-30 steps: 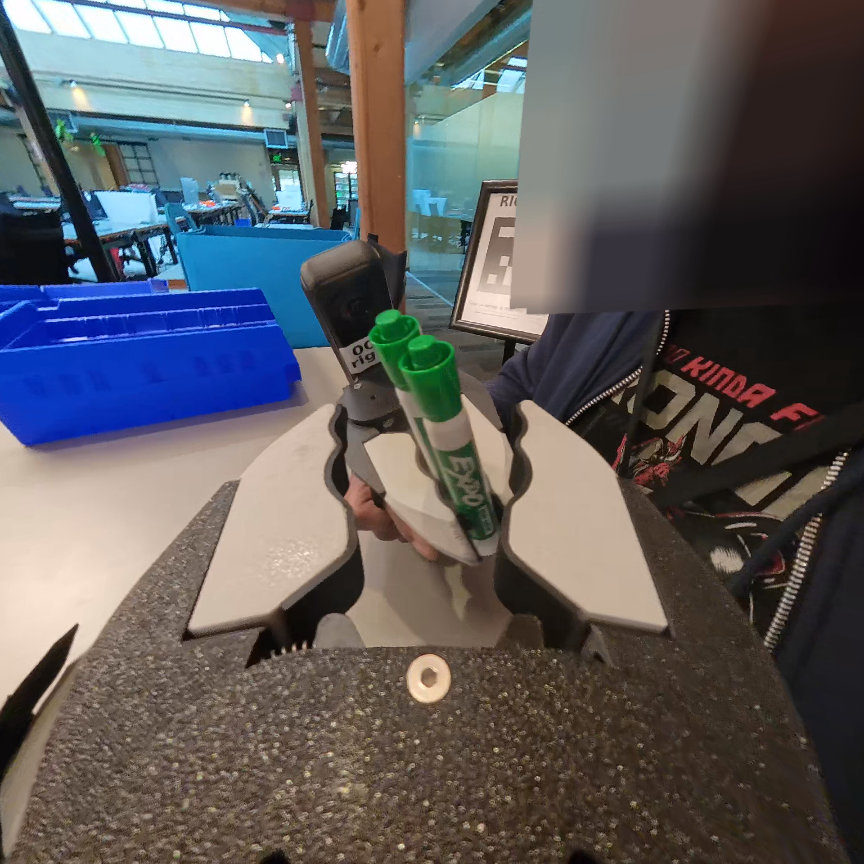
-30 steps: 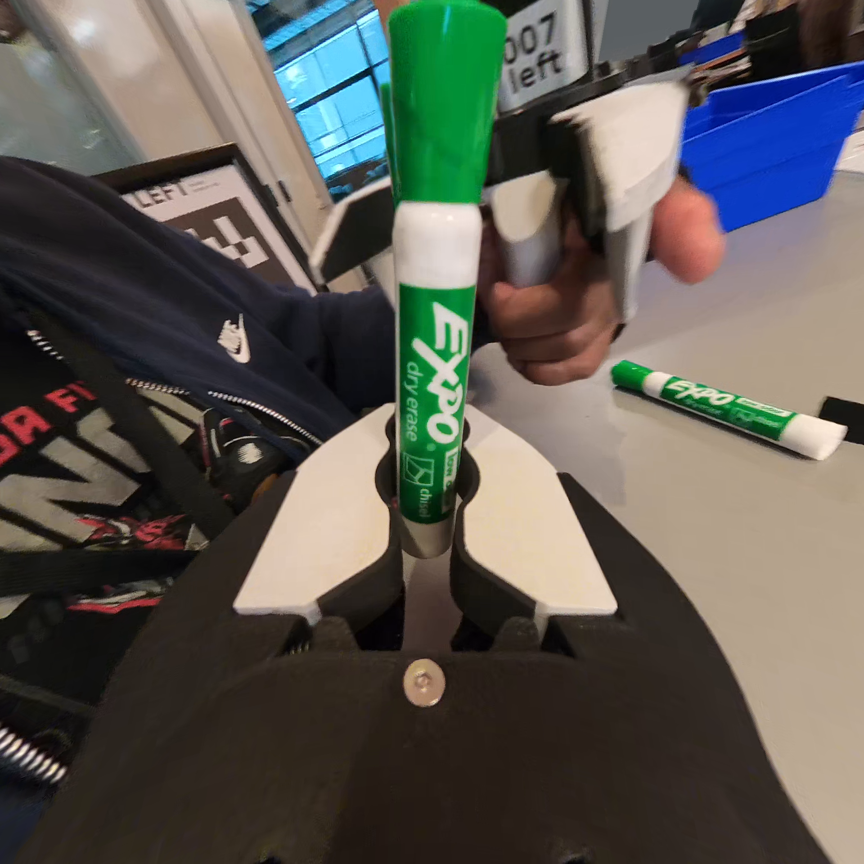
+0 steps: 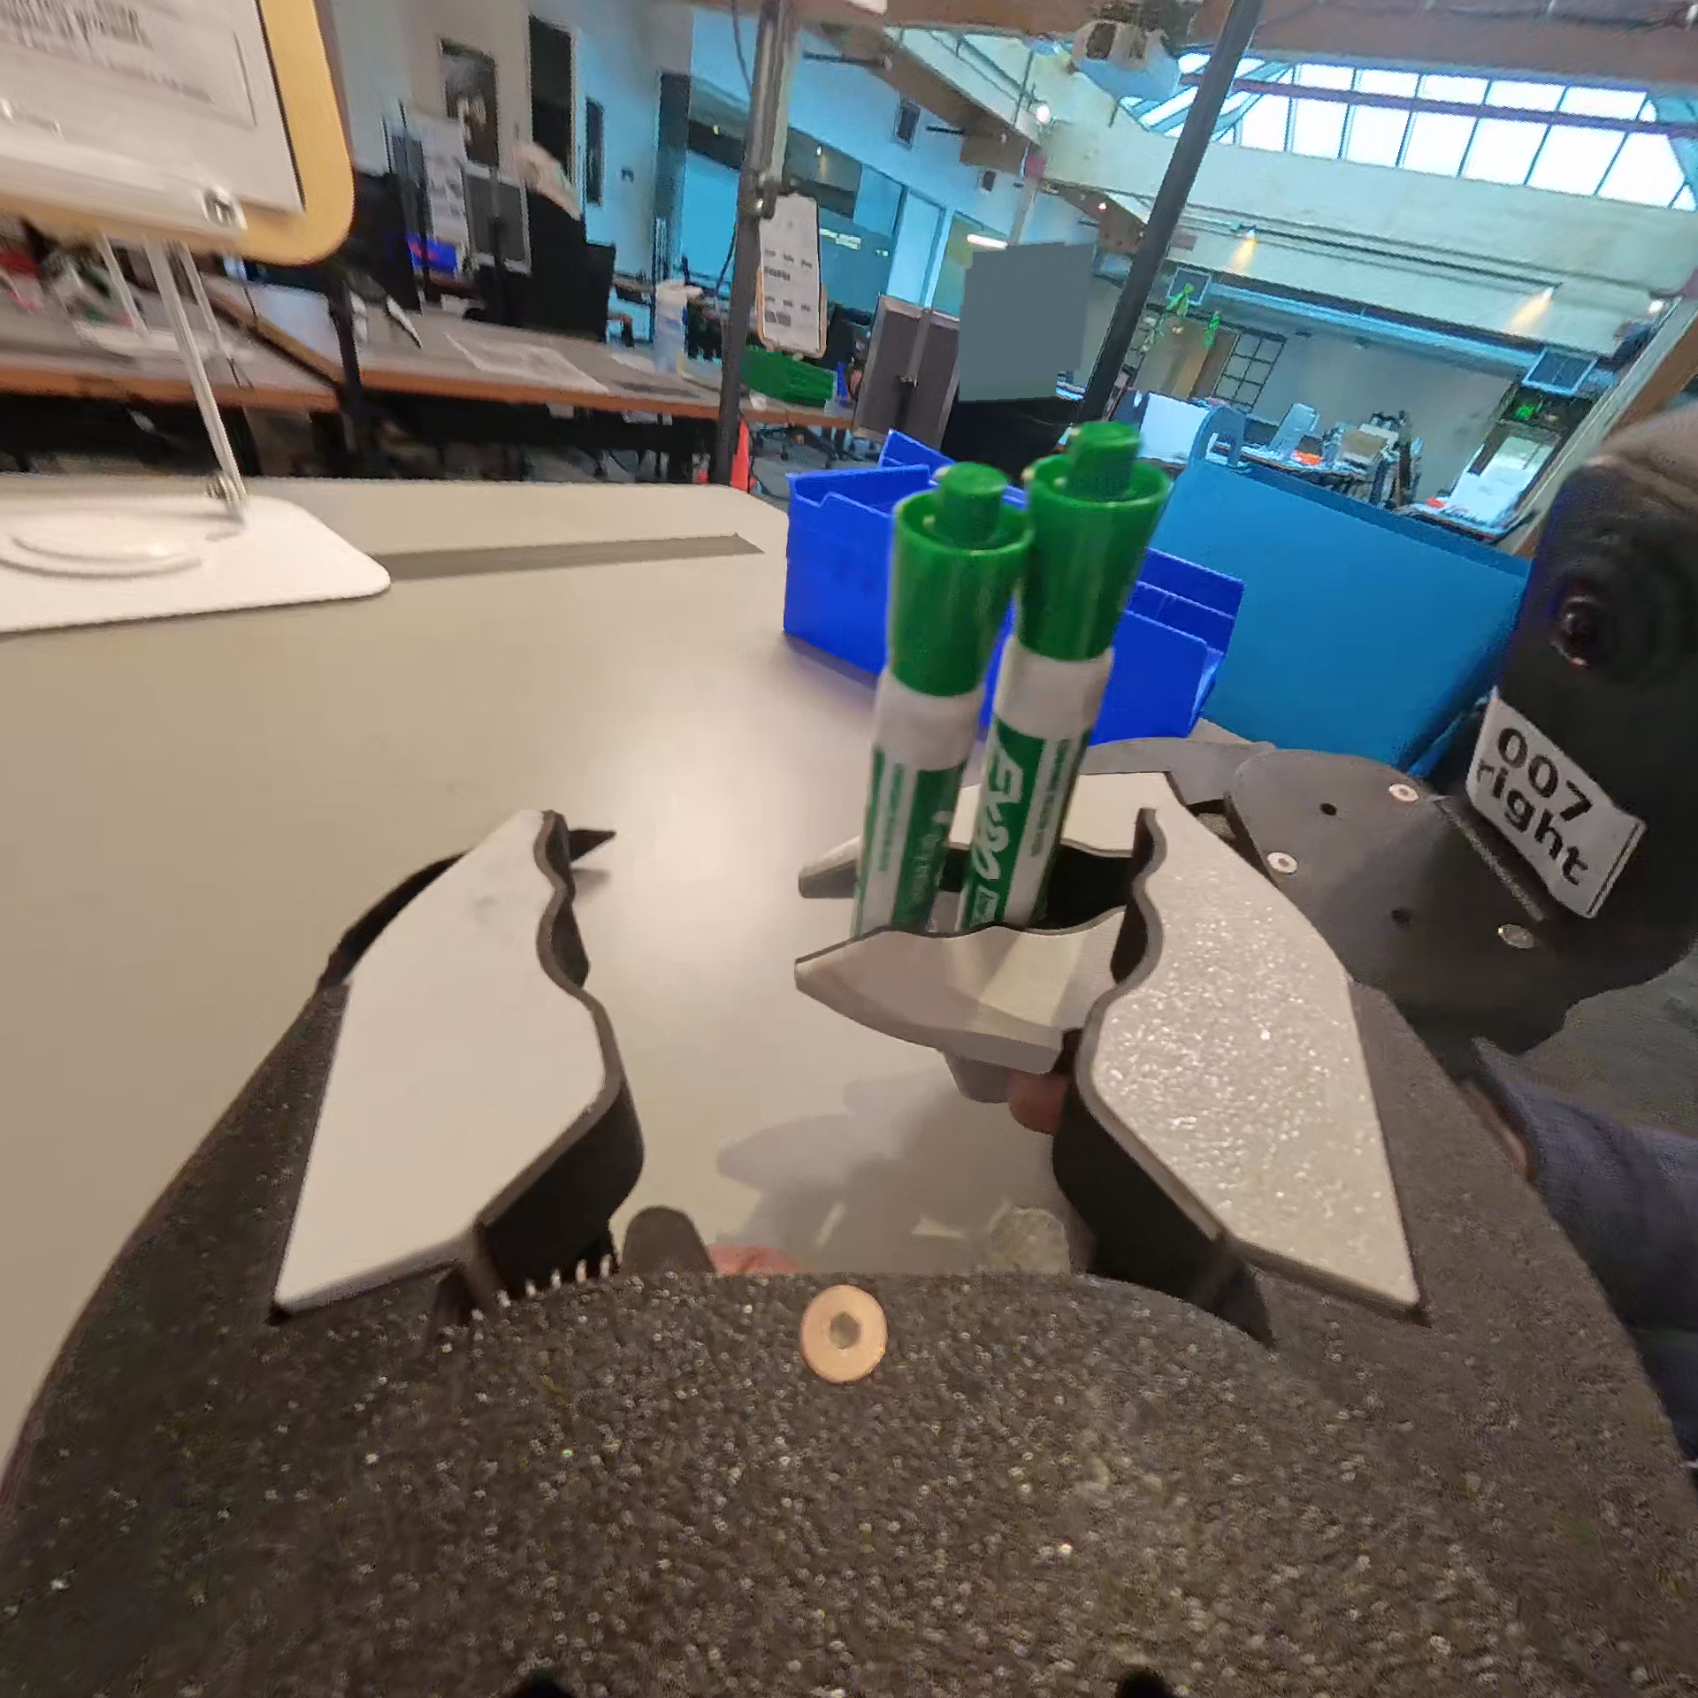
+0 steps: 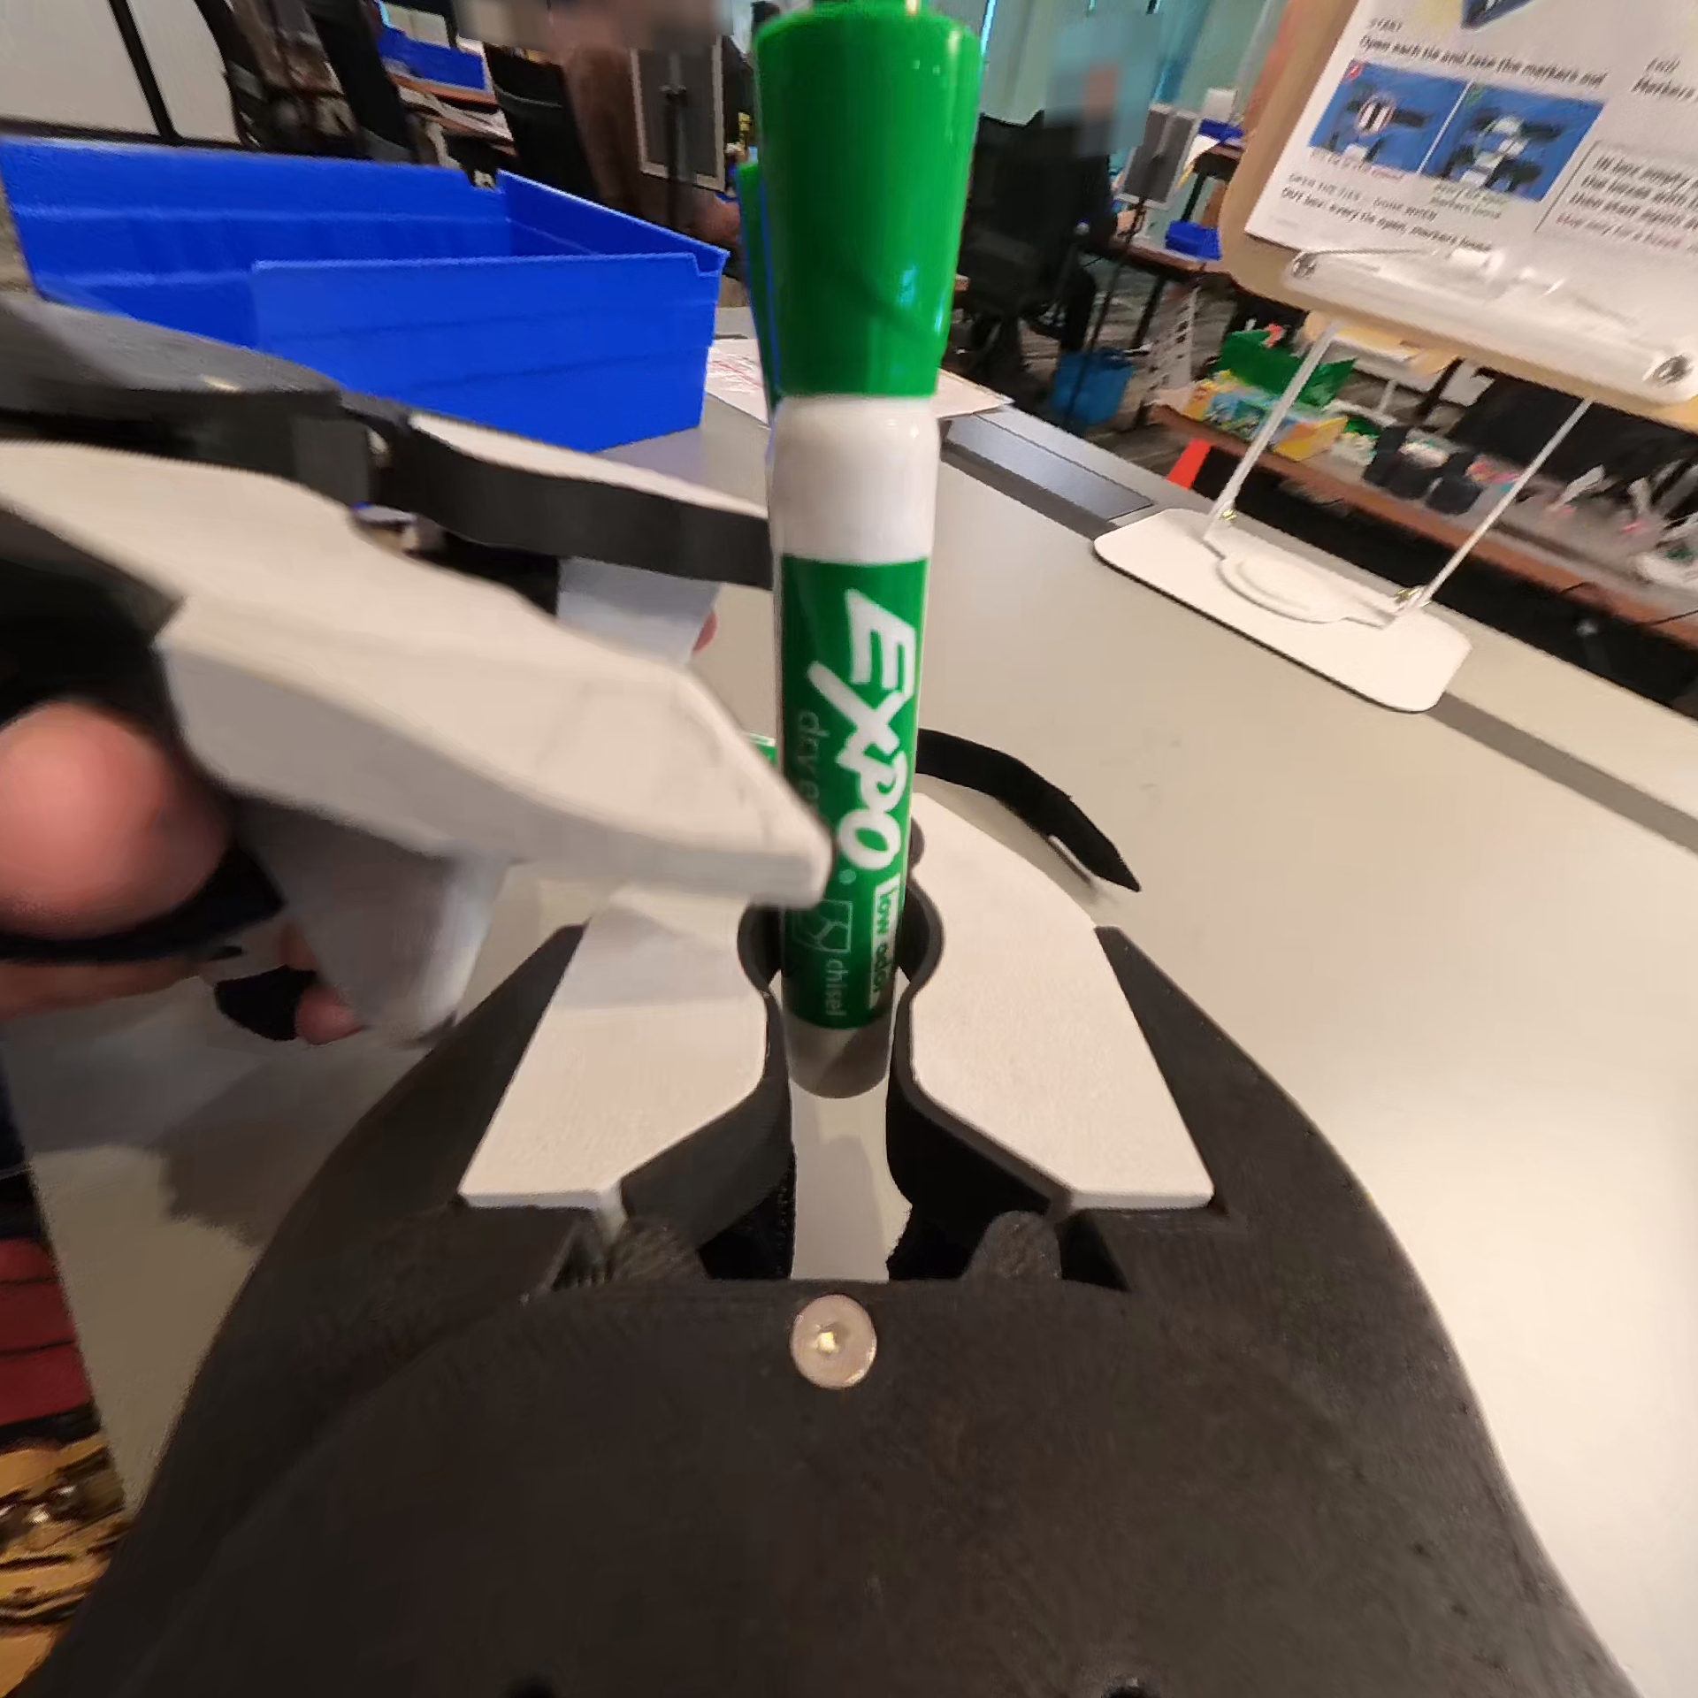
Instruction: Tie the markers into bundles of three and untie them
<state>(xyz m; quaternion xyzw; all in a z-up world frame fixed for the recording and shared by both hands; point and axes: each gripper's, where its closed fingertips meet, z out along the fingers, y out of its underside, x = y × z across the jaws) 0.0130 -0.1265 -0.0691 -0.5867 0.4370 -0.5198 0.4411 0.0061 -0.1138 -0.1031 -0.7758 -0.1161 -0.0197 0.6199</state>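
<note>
Since the earlier frame the left gripper [image 3: 841, 910] has spread wide, released. The right gripper [image 4: 841, 956] clamps two upright green-capped white-barrelled markers [image 3: 1001, 698] above the grey bench [image 3: 367, 781]. Fetching the third, keep the pair parallel, caps level.

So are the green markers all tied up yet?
Not yet. The right gripper is pinching two green markers upright, with no tie around them. The left gripper is open and empty. A black strap lies on the table, unused. A third marker and the tying remain.
</note>
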